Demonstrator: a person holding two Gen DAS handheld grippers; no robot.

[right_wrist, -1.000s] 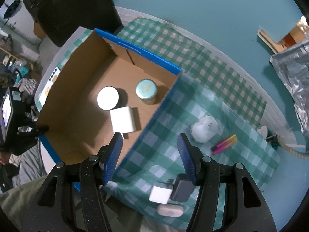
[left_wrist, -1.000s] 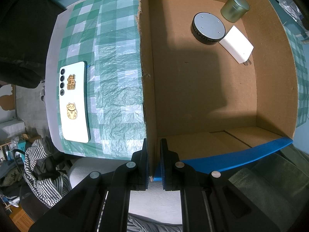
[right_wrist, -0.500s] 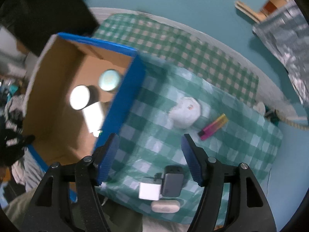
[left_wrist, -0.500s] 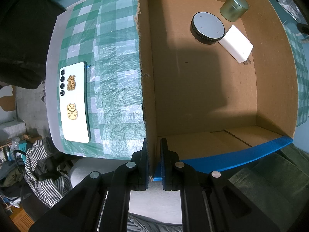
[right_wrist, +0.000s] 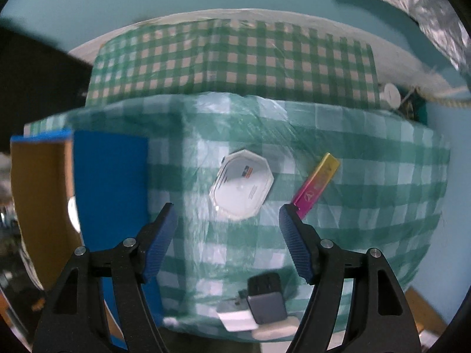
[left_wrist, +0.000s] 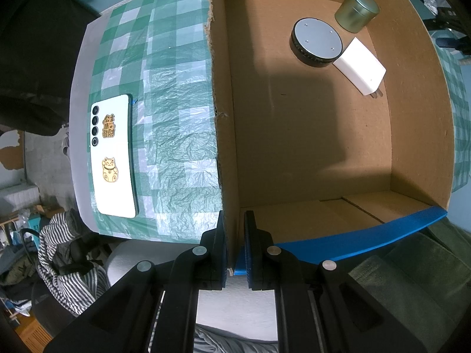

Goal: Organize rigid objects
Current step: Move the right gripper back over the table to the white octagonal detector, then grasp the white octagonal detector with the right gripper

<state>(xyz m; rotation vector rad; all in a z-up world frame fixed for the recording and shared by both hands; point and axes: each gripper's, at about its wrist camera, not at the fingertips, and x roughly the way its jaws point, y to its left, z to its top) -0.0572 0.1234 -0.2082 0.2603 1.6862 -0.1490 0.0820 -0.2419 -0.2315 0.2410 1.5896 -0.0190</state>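
Observation:
My left gripper (left_wrist: 234, 229) is shut on the near corner wall of the cardboard box (left_wrist: 309, 153), which has a blue outer face. Inside the box lie a round black puck with a grey top (left_wrist: 316, 42), a white charger (left_wrist: 359, 66) and a green-gold tin (left_wrist: 356, 11). My right gripper (right_wrist: 228, 213) points down over the checked cloth, its jaws opening with nothing between them. A white octagonal container (right_wrist: 242, 184) lies just beyond its fingertips. A pink-yellow lighter (right_wrist: 316, 184) lies by the right fingertip. The box's blue wall (right_wrist: 110, 188) stands to the left.
A white phone (left_wrist: 113, 156) with gold stickers lies on the green checked cloth (left_wrist: 176, 117) left of the box. A grey adapter (right_wrist: 266, 303) and a white adapter (right_wrist: 235, 316) lie near the cloth's front edge. Striped fabric (left_wrist: 64, 250) hangs below the table edge.
My right gripper has moved from above the box to over the cloth, come lower, rolled, and its jaws have spread wider. The left gripper and the box have not moved.

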